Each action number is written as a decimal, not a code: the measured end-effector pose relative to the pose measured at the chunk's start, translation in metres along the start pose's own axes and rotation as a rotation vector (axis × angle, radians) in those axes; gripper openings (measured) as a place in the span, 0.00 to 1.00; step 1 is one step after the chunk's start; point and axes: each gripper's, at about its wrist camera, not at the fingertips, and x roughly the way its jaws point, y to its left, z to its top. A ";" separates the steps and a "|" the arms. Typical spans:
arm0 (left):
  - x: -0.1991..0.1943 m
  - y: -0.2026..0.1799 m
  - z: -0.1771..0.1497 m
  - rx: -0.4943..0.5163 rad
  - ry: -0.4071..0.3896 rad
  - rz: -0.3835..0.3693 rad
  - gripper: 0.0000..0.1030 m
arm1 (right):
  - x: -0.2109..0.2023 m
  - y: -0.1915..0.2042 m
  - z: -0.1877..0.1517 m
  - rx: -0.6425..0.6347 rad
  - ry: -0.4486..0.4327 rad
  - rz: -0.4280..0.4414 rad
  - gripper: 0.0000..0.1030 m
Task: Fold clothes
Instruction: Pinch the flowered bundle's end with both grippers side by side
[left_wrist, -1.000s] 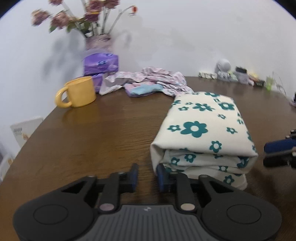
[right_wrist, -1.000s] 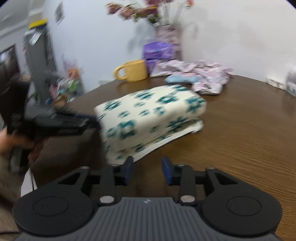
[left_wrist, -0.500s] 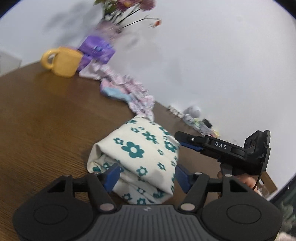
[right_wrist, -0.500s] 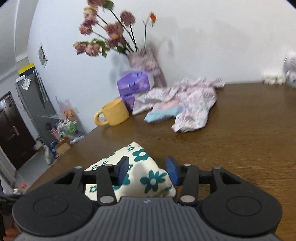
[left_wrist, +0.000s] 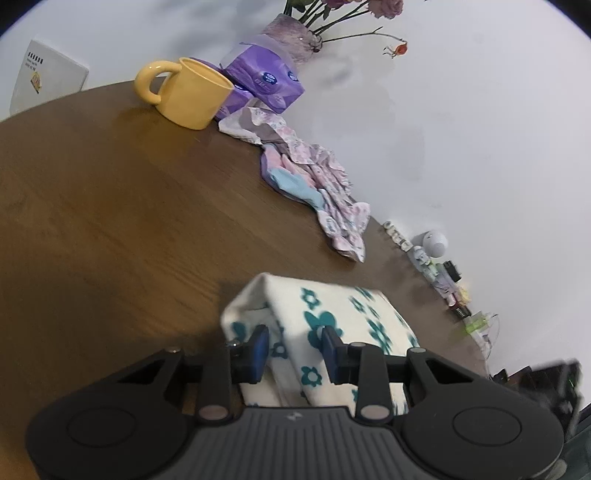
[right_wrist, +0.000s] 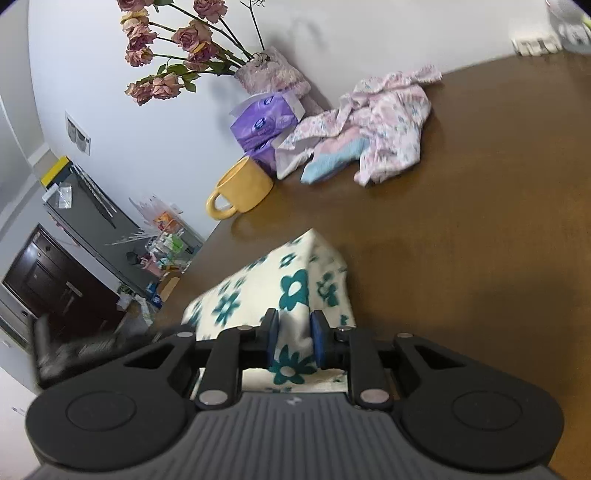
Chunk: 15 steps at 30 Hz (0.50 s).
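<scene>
**Brown wooden counter against a plain white wall**

Ahead of the hand-held gripper, a dark wood-grain counter (right_wrist: 480, 221) meeting a bare white wall (left_wrist: 461, 129). Beyond the counter's left edge in the right wrist view, a grey cabinet (right_wrist: 85, 218) with a yellow top edge, a dark brown door (right_wrist: 44, 280), and a cluttered heap of small items on the floor. Soft, even light with faint shadows.

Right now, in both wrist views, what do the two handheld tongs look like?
Both look alike. The left tongs and right tongs have a black body with a ribbed grey centre panel bearing a small pale logo. A round black disc sits on each side, with black angular linkage arms and silver pivot pins. The finger pads are blue. No cables or sleeves show.
</scene>
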 end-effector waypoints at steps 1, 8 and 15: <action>0.004 0.002 0.005 0.005 0.010 -0.002 0.29 | -0.003 0.002 -0.006 0.010 0.006 0.007 0.18; -0.001 -0.001 0.017 0.060 0.019 0.016 0.65 | -0.023 0.004 -0.004 0.031 -0.052 -0.026 0.46; -0.007 0.017 0.021 -0.015 0.074 -0.038 0.93 | -0.006 -0.027 0.012 0.103 -0.001 0.015 0.78</action>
